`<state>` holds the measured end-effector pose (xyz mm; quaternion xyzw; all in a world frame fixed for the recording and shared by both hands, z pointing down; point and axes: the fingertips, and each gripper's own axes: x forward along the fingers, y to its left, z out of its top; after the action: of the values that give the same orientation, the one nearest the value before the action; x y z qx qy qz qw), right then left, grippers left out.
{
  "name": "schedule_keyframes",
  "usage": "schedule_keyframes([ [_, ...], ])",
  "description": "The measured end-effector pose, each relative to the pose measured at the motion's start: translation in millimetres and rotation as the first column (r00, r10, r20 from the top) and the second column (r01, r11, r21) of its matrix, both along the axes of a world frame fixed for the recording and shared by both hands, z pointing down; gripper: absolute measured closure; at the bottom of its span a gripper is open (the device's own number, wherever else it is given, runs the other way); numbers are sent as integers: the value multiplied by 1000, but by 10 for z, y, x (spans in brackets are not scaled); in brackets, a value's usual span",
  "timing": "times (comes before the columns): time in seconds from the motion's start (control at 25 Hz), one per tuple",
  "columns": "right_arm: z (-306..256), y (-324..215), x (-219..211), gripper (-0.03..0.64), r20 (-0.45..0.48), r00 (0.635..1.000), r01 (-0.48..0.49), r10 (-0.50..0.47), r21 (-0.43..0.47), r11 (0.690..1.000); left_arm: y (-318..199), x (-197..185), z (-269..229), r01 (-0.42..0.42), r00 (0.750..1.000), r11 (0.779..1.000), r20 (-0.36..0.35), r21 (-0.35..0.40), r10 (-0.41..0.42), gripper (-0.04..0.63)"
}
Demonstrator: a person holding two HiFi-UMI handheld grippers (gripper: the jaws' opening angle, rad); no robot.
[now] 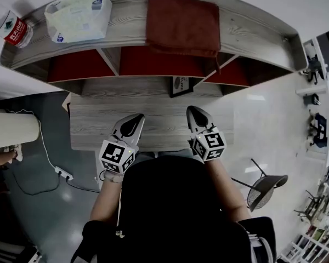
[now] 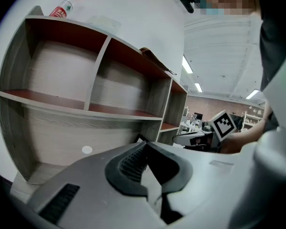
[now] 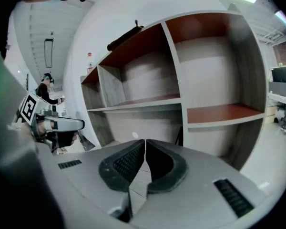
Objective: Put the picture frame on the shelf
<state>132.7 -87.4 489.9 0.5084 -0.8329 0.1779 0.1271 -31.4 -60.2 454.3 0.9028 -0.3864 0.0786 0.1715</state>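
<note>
A small dark picture frame (image 1: 181, 85) stands upright in the middle lower bay of the grey wooden shelf unit (image 1: 126, 21), at the back of the desk board (image 1: 98, 122). In the left gripper view only a dark corner of the frame (image 2: 141, 138) shows past the jaws. My left gripper (image 1: 136, 117) hovers over the desk, to the frame's left and nearer me, shut with nothing in it. To the frame's right and also nearer me, my right gripper (image 1: 193, 110) is shut and empty too. Each gripper's own view shows its pads pressed together, for the left gripper (image 2: 145, 144) and the right gripper (image 3: 145, 141).
On the shelf unit's top lie a tissue pack (image 1: 79, 15), a red-brown cloth (image 1: 183, 23) and a bottle (image 1: 13, 29). The upper bays have red boards and hold nothing. A stool (image 1: 263, 188) stands on the floor at the right, a power strip (image 1: 63, 173) at the left.
</note>
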Motion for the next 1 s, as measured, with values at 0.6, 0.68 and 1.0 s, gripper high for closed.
schedule_keyframes([
  [0.6,-1053,62,-216,618,-13,981,195,-195,158,968,-52,168,-565,-18,1000,994,20,107,16,588],
  [0.68,-1097,72,-232,618,-19,978,206,-206,170,964,-55,165,-653,-15,1000,992,15,125,13,588],
  [1.0,-1231,63,-321,618,-7,982,188,-190,185,965,-31,146,-826,-6,1000,989,-8,150,7,588],
])
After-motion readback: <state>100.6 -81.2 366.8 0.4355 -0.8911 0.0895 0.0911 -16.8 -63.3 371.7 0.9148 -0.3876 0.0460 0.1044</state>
